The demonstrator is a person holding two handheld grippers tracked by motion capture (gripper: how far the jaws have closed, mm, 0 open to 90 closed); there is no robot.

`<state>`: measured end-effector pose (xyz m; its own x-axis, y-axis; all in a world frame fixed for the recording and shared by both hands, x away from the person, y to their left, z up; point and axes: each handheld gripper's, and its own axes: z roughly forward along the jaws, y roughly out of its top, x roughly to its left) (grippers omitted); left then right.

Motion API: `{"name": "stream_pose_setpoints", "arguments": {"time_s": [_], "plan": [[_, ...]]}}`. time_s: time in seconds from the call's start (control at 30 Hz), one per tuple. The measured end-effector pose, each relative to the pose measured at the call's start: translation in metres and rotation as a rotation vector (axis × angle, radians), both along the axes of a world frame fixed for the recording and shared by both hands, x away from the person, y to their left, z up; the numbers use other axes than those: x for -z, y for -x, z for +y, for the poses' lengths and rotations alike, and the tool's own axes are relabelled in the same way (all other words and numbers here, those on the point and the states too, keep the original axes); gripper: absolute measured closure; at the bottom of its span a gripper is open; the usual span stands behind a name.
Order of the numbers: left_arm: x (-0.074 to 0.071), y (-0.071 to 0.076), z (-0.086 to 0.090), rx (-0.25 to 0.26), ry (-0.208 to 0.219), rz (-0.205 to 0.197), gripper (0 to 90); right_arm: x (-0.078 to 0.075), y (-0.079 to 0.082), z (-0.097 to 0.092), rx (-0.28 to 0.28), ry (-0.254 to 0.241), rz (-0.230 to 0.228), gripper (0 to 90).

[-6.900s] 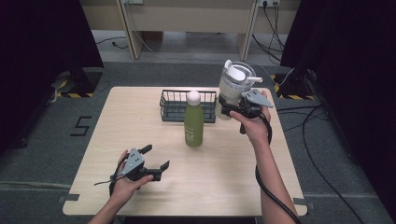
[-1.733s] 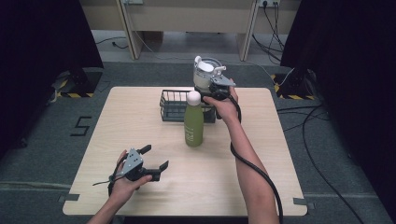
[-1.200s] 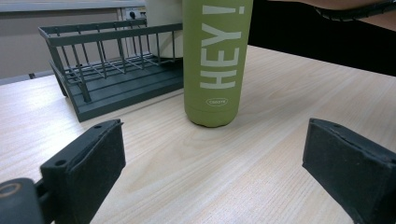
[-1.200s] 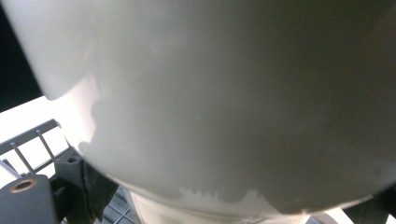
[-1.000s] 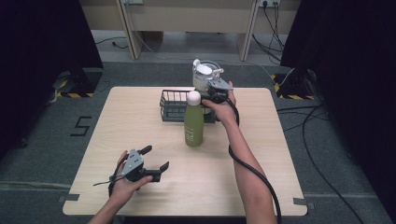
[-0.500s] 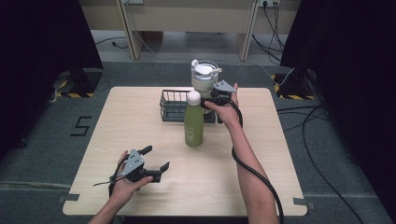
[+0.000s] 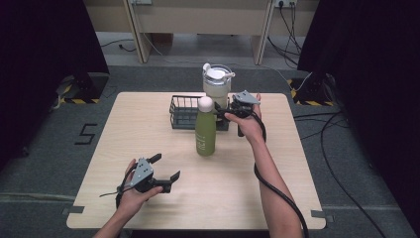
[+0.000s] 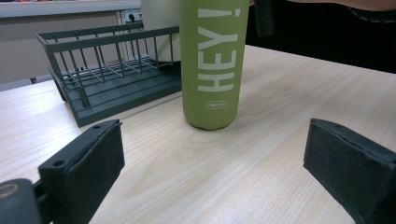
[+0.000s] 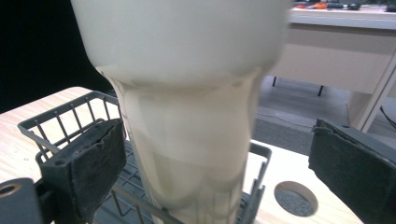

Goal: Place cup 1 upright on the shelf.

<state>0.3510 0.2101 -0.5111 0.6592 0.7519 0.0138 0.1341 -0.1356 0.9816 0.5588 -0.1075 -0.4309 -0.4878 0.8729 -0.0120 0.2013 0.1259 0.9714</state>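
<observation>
So the big cream plastic tumbler with its white flip lid (image 7: 217, 85) went from the desk's right side into the dark wire basket (image 7: 184, 111), standing at its right end. My right fingers (image 9: 88, 163) just let go, spread wide beside it. Left gripper (image 7: 166, 173) idles open. Next: back off, grab the green bottle (image 7: 205, 127).

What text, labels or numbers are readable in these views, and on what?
"HEY!" – white letters running up the side of the green bottle.
Small oval brand mark below it on the green bottle – too small to read.
"5" – dark numeral on the grey floor left of the table.
White tumbler in the wire basket – no text visible.
</observation>
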Motion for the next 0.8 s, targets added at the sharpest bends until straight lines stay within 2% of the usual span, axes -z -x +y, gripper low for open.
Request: {"name": "stream_pose_setpoints", "arguments": {"time_s": [0.6,0.8], "plan": [[-0.007,-0.005,-0.006,-0.002,0.002,-0.015,3.6,-0.003,0.033,-0.025,0.028,-0.009,-0.025,6.2],[-0.011,-0.010,-0.009,-0.005,0.007,-0.023,3.8,0.001,0.047,-0.034,0.044,-0.014,-0.023,10.1]]}}
